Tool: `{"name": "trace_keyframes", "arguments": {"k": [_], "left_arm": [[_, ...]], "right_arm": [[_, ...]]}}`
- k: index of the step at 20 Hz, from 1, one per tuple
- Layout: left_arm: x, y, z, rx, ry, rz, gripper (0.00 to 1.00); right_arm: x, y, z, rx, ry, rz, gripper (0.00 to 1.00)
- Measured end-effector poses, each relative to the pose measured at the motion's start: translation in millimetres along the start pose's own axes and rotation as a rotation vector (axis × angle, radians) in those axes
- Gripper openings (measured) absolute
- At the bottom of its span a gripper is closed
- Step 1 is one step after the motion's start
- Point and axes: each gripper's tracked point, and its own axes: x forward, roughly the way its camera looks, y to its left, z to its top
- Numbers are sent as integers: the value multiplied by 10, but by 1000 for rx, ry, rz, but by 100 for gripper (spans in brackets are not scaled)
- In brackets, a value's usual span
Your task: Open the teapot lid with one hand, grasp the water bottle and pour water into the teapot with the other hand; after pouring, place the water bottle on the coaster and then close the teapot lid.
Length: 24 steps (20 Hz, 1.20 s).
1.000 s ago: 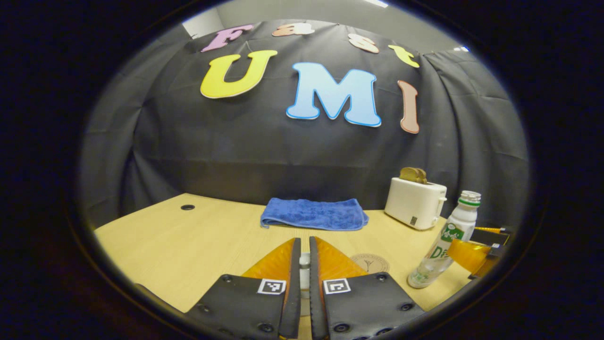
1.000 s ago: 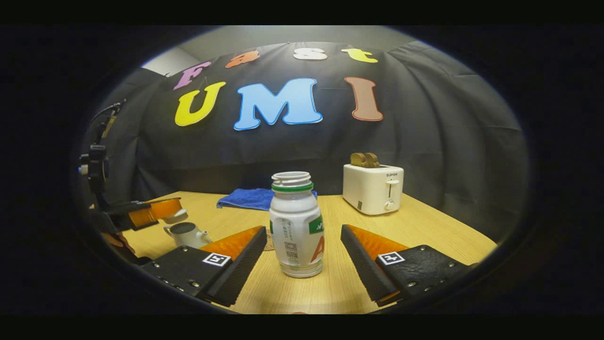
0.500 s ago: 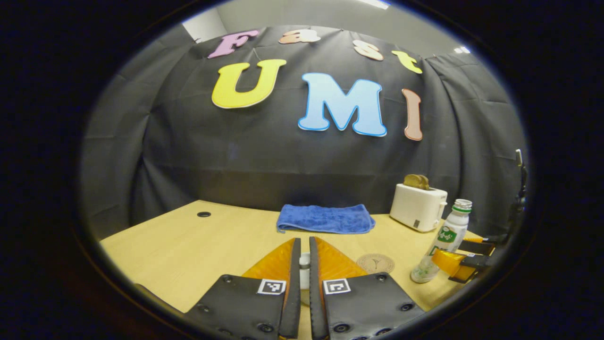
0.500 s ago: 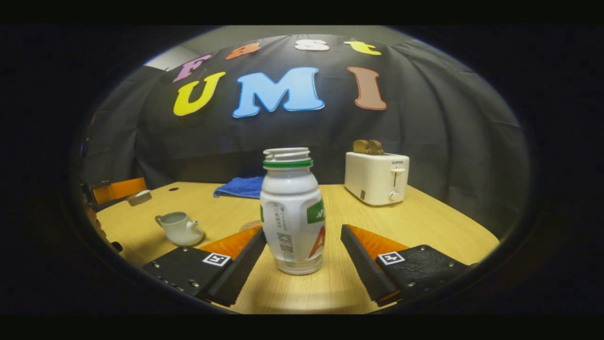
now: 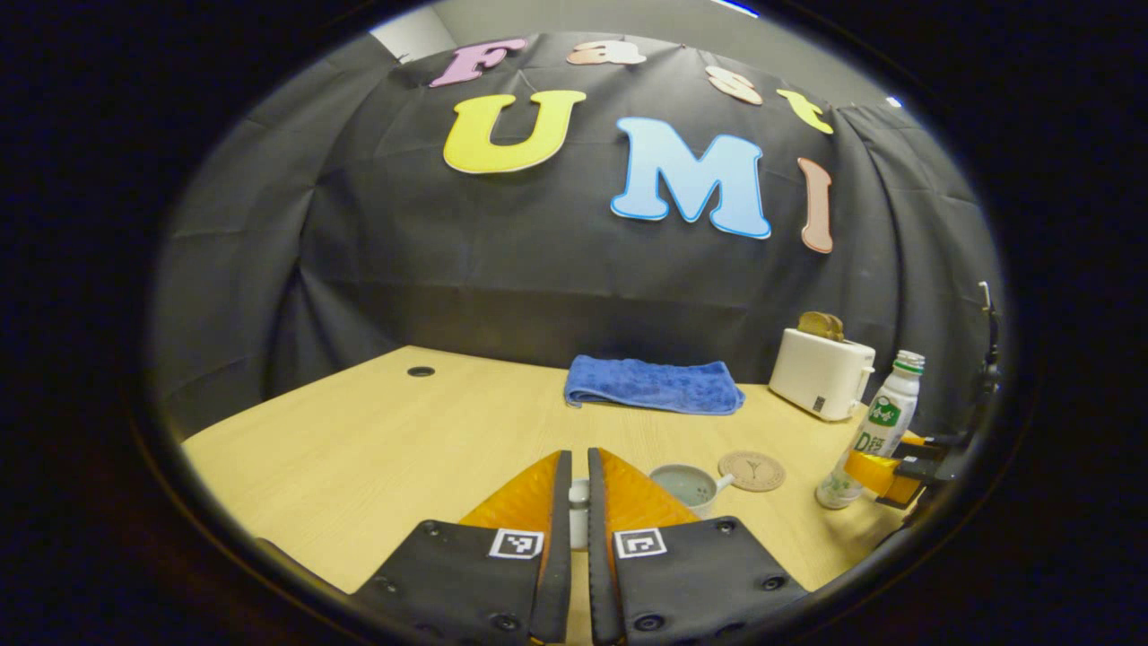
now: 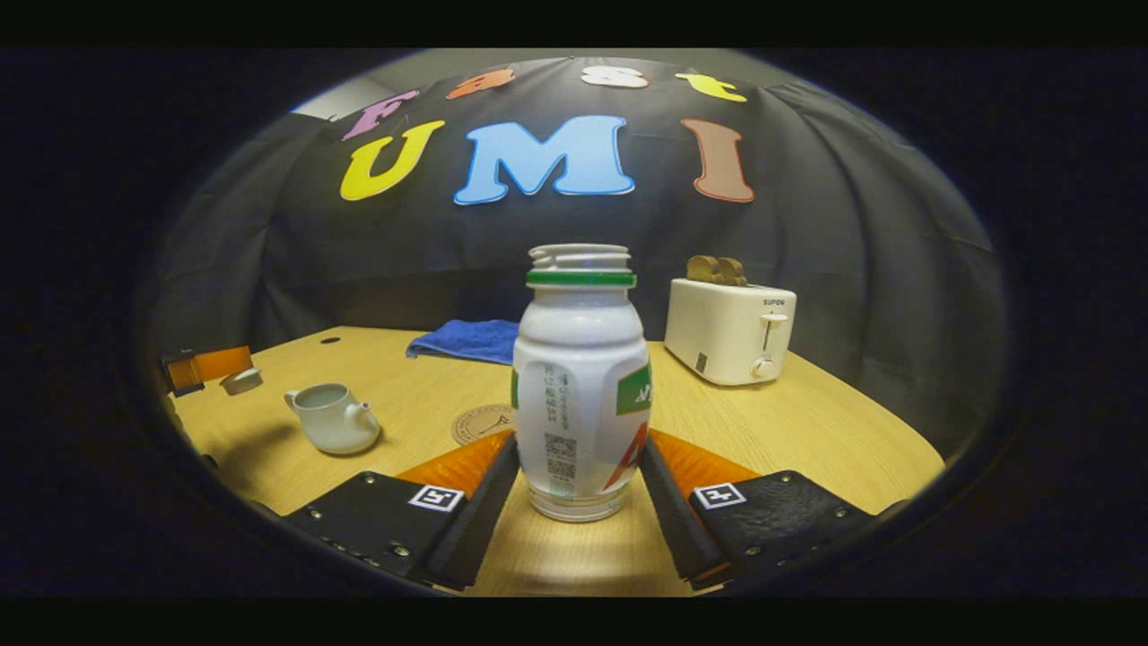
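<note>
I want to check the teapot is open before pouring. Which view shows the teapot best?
The right gripper view: the whole teapot, lidless, spout rightward. The left gripper view shows just its open rim behind the fingers.

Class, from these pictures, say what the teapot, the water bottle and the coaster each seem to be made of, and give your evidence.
Teapot: likely glazed ceramic, pale and smooth with a soft sheen.
Water bottle: probably plastic, clear at its base under a printed white wrap.
Coaster: possibly wood or cork, matte tan with a dark design.
</note>
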Motion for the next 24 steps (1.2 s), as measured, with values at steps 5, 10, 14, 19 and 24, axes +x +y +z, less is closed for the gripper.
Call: {"name": "trace_keyframes", "arguments": {"k": [5,10,14,19,24], "left_arm": [[-40,81,-30,-11,3,2,19],[-59,135,-54,-16,4,-4,19],[-82,197,-104,-22,13,-7,15],[-98,297,-142,-32,20,-2,15],[-126,396,-214,-36,33,5,19]], "right_arm": [[-9,55,22,-72,5,-22,76],[9,127,216,-261,5,-71,75],[119,182,316,-469,25,-120,75],[217,337,423,-765,10,-161,75],[327,550,492,-985,-1,-170,75]]}}
